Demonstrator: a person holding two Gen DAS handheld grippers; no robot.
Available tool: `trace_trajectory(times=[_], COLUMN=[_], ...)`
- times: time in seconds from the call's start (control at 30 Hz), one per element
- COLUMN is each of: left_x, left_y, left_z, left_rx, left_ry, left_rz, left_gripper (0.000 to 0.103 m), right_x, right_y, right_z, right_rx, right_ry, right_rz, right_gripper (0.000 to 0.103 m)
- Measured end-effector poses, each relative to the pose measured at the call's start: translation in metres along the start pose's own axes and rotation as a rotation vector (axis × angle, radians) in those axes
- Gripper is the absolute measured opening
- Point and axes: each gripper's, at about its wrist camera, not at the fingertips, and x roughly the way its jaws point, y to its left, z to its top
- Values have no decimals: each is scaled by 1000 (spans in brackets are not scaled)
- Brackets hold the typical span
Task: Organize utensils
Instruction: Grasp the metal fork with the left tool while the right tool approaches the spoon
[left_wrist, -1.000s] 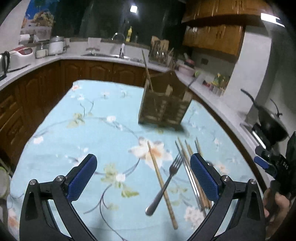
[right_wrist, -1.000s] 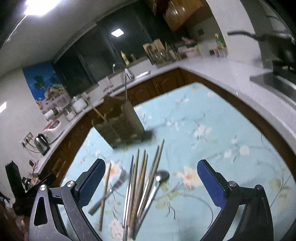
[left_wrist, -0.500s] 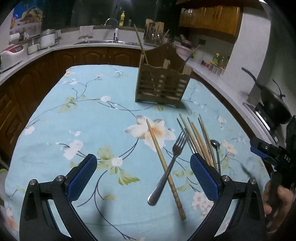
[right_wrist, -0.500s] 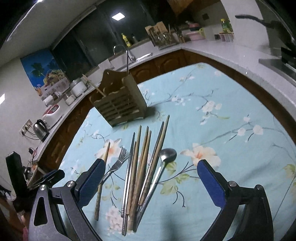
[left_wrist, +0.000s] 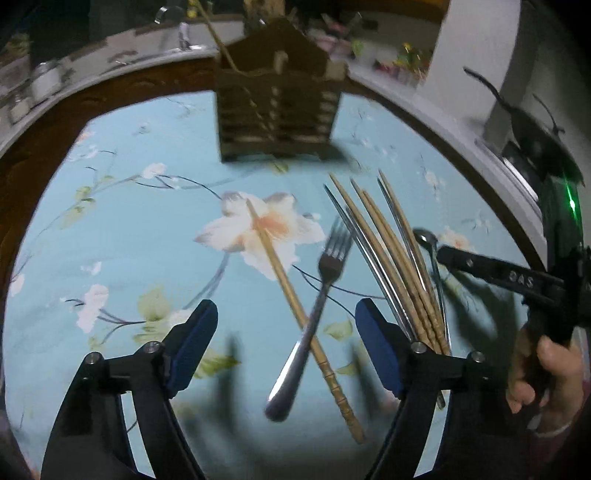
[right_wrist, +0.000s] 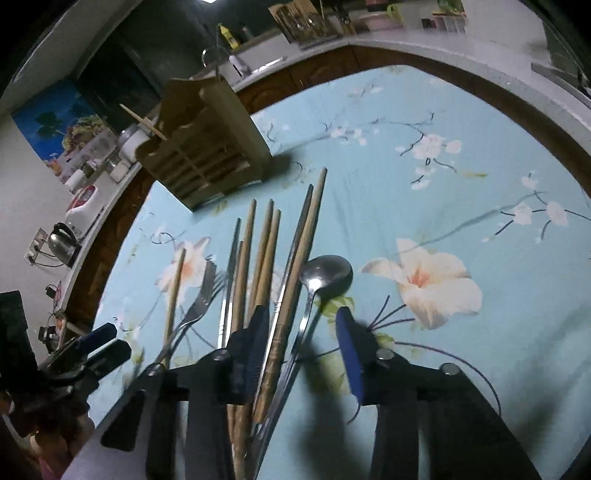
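Because each tool targets one item, the left gripper (left_wrist: 284, 343) jaws, narrowing, straddle the steel fork (left_wrist: 314, 314); the right gripper (right_wrist: 301, 354) jaws, narrowing, bracket the steel spoon (right_wrist: 321, 277) handle, neither gripping yet.

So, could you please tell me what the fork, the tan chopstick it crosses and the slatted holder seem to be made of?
The fork looks like polished steel: grey with bright glints. The tan chopstick looks like bamboo or wood: matt, with a ringed end. The slatted holder appears to be brown wood, though blurred.
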Motion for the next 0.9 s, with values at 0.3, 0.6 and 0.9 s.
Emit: trace_trajectory(times=[0.3,0.6,0.9], left_x=[25,54,62], left_y=[-19,-29,-47], left_z=[12,17,26], left_rx=[91,165,292], left_ry=[76,163,197], left_rz=[-24,14,67], left_gripper=[58,54,22], right_x=[15,14,1], right_y=[0,-6,-13], right_z=[9,9,12], right_rx=[-32,-55,-6], right_ry=[21,26,3], right_rz=[-44,-16,58], right_gripper=[20,6,3])
